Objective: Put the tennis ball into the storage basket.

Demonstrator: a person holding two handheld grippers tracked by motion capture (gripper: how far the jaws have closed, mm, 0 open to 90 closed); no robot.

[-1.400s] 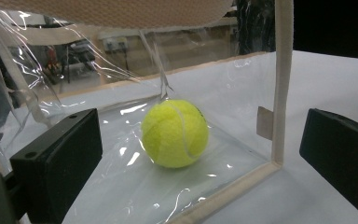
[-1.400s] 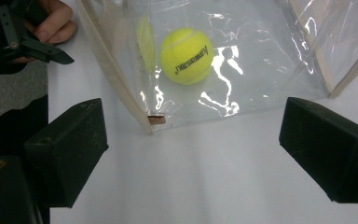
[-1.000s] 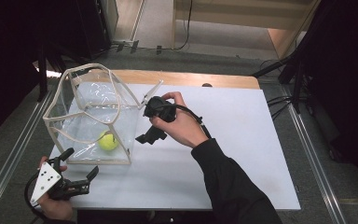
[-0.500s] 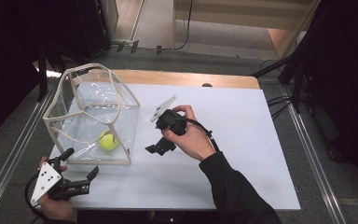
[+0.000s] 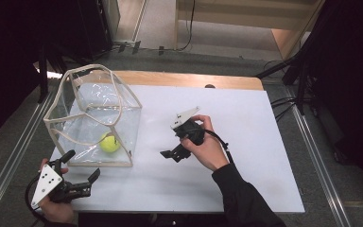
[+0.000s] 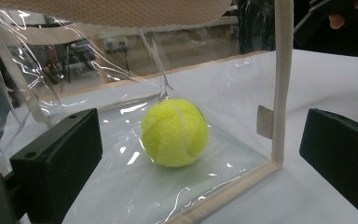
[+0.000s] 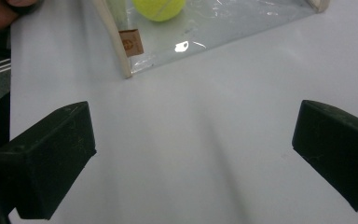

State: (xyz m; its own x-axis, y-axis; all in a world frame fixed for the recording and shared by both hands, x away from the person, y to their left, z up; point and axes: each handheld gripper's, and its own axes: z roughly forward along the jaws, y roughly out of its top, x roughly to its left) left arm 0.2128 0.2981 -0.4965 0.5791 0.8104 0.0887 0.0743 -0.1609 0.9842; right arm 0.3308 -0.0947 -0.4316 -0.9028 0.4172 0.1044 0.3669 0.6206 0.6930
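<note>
A tennis ball (image 5: 109,142) lies inside the clear bag (image 5: 94,118), at 12 o'clock between the left gripper (image 5: 81,171)'s spread fingers (image 6: 56,158), while the right gripper (image 5: 172,153)'s fingers (image 7: 46,158) gape over bare white surface (image 5: 246,156).

The clear bag (image 5: 92,118) stands on the left part of the white table (image 5: 246,156), its walls enclosing the tennis ball (image 5: 109,142). The bag's top gapes open. Table surface right of the bag lies unobstructed.

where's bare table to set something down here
The widest free patch is the white table right of the right gripper, out to the right and far edges. A narrower strip runs along the near edge between the left gripper and the sleeve. The left side is crowded by the clear bag holding the ball.
</note>
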